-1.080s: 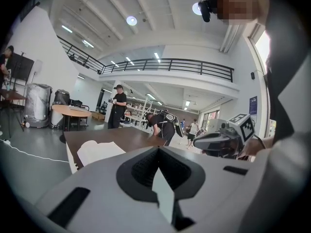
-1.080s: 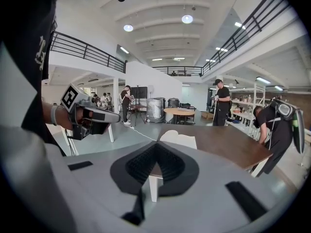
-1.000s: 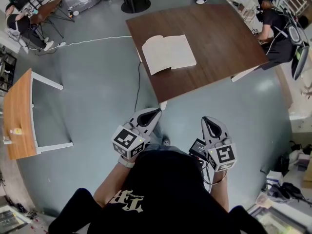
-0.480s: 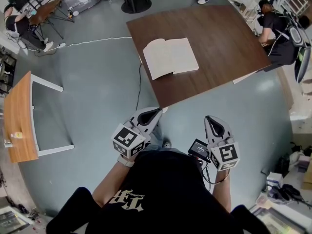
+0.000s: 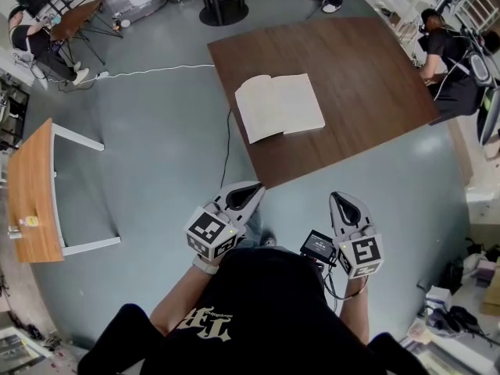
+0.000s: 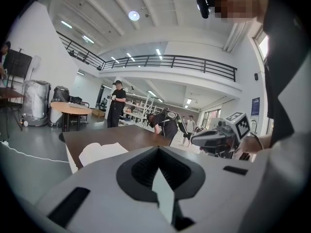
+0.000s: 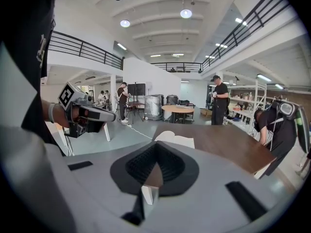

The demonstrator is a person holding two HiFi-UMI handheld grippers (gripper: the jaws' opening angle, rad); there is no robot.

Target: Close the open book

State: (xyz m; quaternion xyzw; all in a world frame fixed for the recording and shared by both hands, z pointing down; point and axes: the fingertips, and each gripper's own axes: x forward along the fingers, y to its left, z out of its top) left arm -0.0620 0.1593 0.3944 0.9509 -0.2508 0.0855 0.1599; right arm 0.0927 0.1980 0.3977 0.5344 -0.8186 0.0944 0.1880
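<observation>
An open book with pale pages lies flat on the dark brown table, near its left front corner. Both grippers are held close to the person's body, short of the table and well apart from the book. The left gripper is shut and holds nothing. The right gripper is shut and empty too. In the left gripper view the book shows beyond the left gripper, with the right gripper at the right. In the right gripper view the book lies ahead of the right gripper.
A white cable and a black cable run over the grey floor left of the table. A light wooden table stands at the far left. A person bends over the table's right edge. A round table's base stands behind.
The table and book have come nearer and lower in the head view as the person steps toward them. Both grippers stay shut in front of the body.
</observation>
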